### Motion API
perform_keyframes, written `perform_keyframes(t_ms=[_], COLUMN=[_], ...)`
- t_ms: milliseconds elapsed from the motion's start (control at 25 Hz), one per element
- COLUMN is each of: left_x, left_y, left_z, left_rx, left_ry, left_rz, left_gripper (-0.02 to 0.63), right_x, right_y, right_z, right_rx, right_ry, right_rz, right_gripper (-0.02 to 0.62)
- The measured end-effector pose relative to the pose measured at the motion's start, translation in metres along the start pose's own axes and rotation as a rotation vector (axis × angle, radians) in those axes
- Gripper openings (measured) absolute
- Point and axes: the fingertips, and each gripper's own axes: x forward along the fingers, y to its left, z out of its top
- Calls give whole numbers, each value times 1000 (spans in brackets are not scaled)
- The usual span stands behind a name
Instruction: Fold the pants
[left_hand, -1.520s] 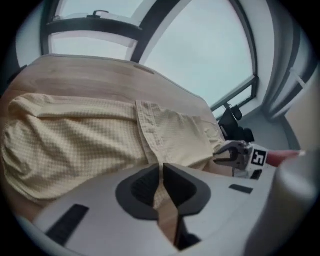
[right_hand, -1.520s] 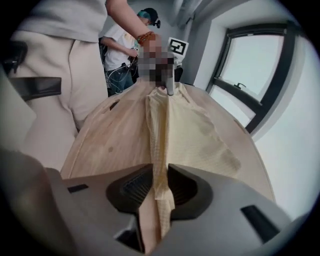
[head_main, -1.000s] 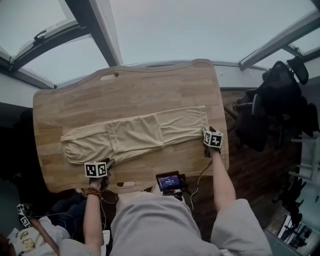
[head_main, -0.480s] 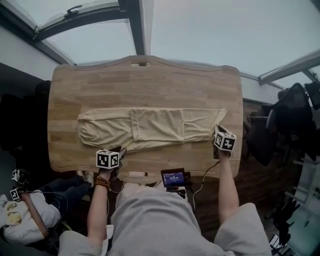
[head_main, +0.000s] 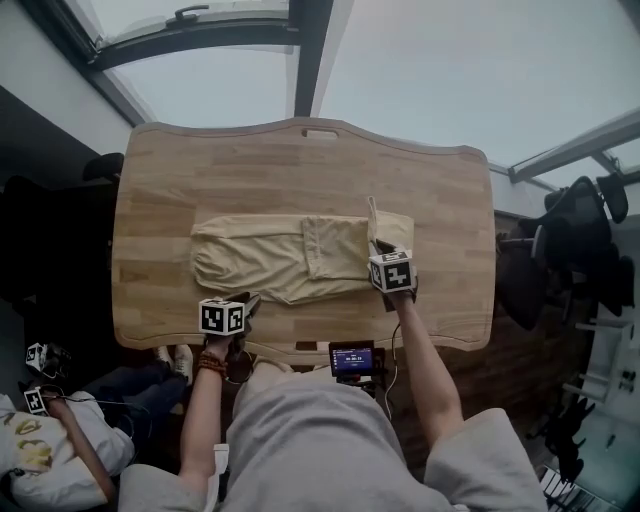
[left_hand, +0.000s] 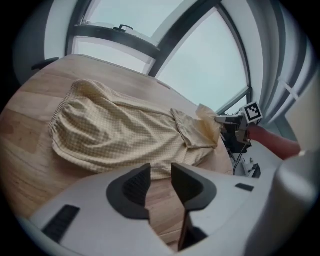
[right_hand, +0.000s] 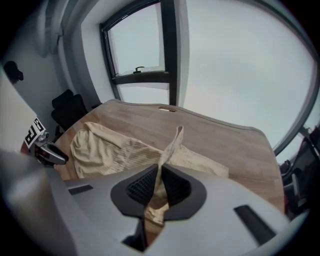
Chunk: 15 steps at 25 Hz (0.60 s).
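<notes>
On the tabletop (head_main: 200, 170), the right leg end of the pants (head_main: 270, 258) is pinched, lifted, in the just-closed right tool (head_main: 381, 247). The left tool (head_main: 245, 302) stands part-open and empty. Next, that end should be laid leftward over the waist.

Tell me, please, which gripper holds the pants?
The right gripper: its jaws, just closed, pinch the lifted pants hem; the left gripper, jaws just closing slightly, gapes empty over the table.
</notes>
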Motion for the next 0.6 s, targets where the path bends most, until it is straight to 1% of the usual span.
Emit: perform_keyframes(t_ms=[80, 160, 200, 240, 280, 320, 360, 400, 480, 560, 600], left_x=[-9, -18, -23, -27, -32, -37, -41, -44, -44, -37, -33], left_y=[13, 33, 45, 58, 71, 82, 91, 97, 100, 97, 97], left_z=[0, -1, 0, -1, 0, 1, 3, 5, 11, 15, 17], left_rx=[2, -4, -18, -39, -61, -76, -79, -68, -29, -6, -10], left_ry=[-8, -25, -36, -46, -54, -58, -59, -57, -48, -41, -43], left_rz=[-2, 10, 22, 37, 56, 76, 95, 112, 128, 131, 139], left_gripper=[133, 133, 138, 149, 156, 156, 156, 156, 156, 156, 156], right_x=[17, 37, 45, 48, 47, 43, 39, 37, 39, 49, 54], right_y=[55, 111, 139, 163, 183, 195, 199, 195, 168, 137, 129], right_z=[9, 6, 1, -6, -12, -17, -21, -25, -37, -58, -70], right_rx=[-37, -126, -195, -268, -337, -393, -430, -448, -442, -430, -435], right_ry=[10, 40, 62, 79, 83, 74, 57, 40, 26, 55, 84], right_rz=[44, 102, 141, 185, 226, 255, 267, 262, 209, 165, 176], right_gripper=[24, 27, 52, 112, 148, 155, 153, 153, 153, 149, 149])
